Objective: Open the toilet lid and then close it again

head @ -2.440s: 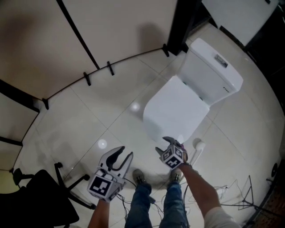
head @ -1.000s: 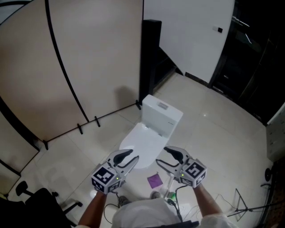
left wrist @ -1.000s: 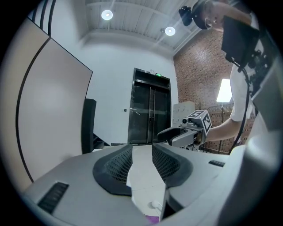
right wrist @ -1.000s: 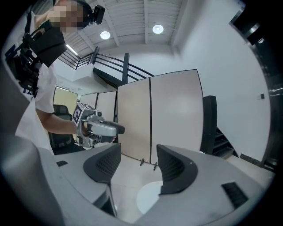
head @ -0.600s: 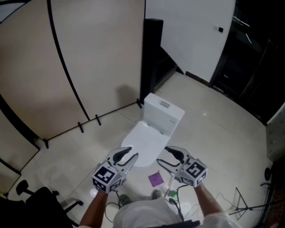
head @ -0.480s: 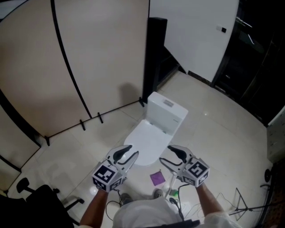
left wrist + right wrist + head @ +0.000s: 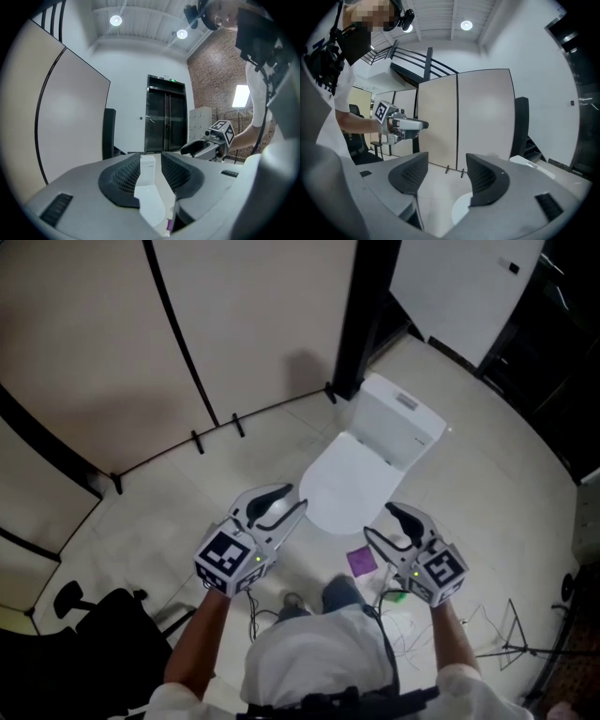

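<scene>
Toilet lid (image 7: pixel 352 486) lies shut on the bowl, low on the floor (image 7: pixel 178 502) just ahead of both grippers. It is likely rigid, smooth, light hinged plastic, best lifted under its front rim. Left gripper (image 7: pixel 292 499) and right gripper (image 7: pixel 379 522) hold their jaws apart, empty.

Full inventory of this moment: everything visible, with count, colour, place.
toilet: one, white, lid closed, on the tiled floor ahead
partition panels: several, beige with black frames, behind the toilet
column: one, black, beside the tank
purple item: one, on the floor at the toilet's front
office chair: one, black, lower left
cables: several, thin, floor at right
left hand-held gripper: grey, jaws apart, empty
right hand-held gripper: grey, jaws apart, empty
</scene>
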